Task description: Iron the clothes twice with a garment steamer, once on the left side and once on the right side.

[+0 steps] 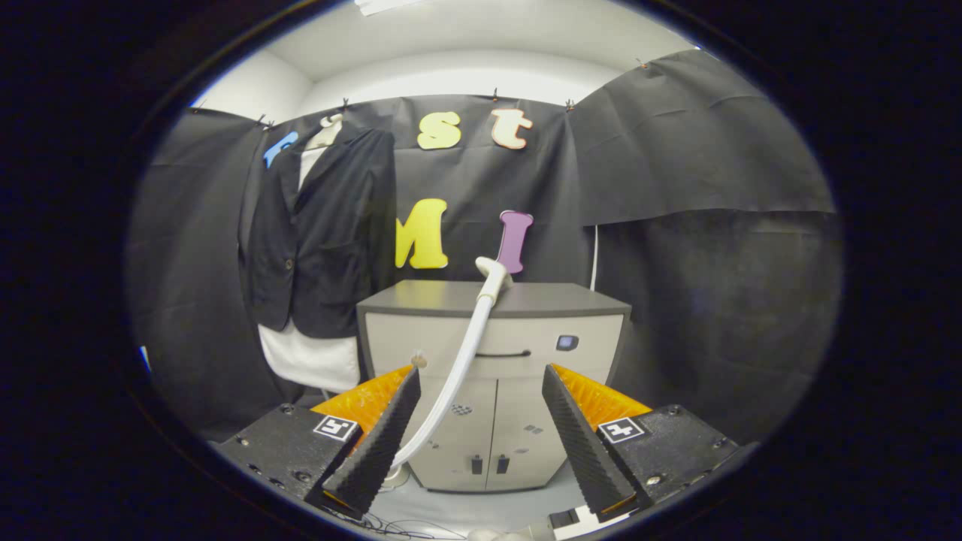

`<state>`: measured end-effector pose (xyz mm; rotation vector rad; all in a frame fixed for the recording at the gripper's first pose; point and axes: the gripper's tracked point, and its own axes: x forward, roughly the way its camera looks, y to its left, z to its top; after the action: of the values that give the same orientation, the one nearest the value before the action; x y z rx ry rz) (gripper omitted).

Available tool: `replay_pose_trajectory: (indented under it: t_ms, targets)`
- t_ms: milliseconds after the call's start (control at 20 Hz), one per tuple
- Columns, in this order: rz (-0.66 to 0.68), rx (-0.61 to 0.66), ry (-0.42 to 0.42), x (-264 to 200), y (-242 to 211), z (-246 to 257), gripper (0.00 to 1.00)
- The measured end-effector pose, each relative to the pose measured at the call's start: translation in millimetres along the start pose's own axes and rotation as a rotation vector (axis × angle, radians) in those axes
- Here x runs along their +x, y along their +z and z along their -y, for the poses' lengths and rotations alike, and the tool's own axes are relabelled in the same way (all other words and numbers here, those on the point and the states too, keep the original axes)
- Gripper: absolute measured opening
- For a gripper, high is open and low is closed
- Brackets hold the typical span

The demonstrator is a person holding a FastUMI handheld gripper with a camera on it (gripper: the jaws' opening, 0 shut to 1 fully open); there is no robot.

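Steamer (492, 276) on cabinet (451, 299) beyond wide-open claw (481, 379).

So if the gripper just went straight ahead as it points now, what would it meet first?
Probably the white hose crossing between the open gripper fingers, then the cabinet front behind it; depth is unclear.

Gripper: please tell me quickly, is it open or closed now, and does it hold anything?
Gripper: open, holding nothing; the steamer hose runs up between its fingers, beyond them, to the steamer head on the cabinet.
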<state>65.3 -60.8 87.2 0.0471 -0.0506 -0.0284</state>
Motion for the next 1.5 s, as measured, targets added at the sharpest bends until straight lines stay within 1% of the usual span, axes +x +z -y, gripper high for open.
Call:
replay_pose_trajectory:
  t_ms: [150, 300, 500, 650, 800, 1000, 1150, 1300, 1350, 1450, 1500]
  targets:
    - [0.021, 0.041, 0.008, 45.7, 43.4, 22.8, 1.0]
    - [0.039, 0.037, 0.007, 99.5, 82.8, 47.4, 1.0]
    - [0.049, 0.065, 0.067, 173.4, 126.8, 60.6, 1.0]
    - [0.027, 0.07, 0.102, 230.1, 142.8, 66.4, 1.0]
    - [-0.015, 0.081, 0.153, 282.0, 145.5, 61.4, 1.0]
    - [-0.125, 0.113, 0.199, 340.1, 122.4, 53.0, 0.99]
    - [-0.23, 0.188, 0.235, 370.6, 99.7, 43.9, 0.91]
    - [-0.312, 0.234, 0.249, 387.4, 80.9, 36.7, 0.82]
    - [-0.34, 0.236, 0.238, 392.1, 75.2, 37.4, 0.79]
    - [-0.388, 0.25, 0.233, 398.8, 64.4, 35.5, 0.76]
    - [-0.419, 0.257, 0.217, 402.1, 59.3, 36.6, 0.72]
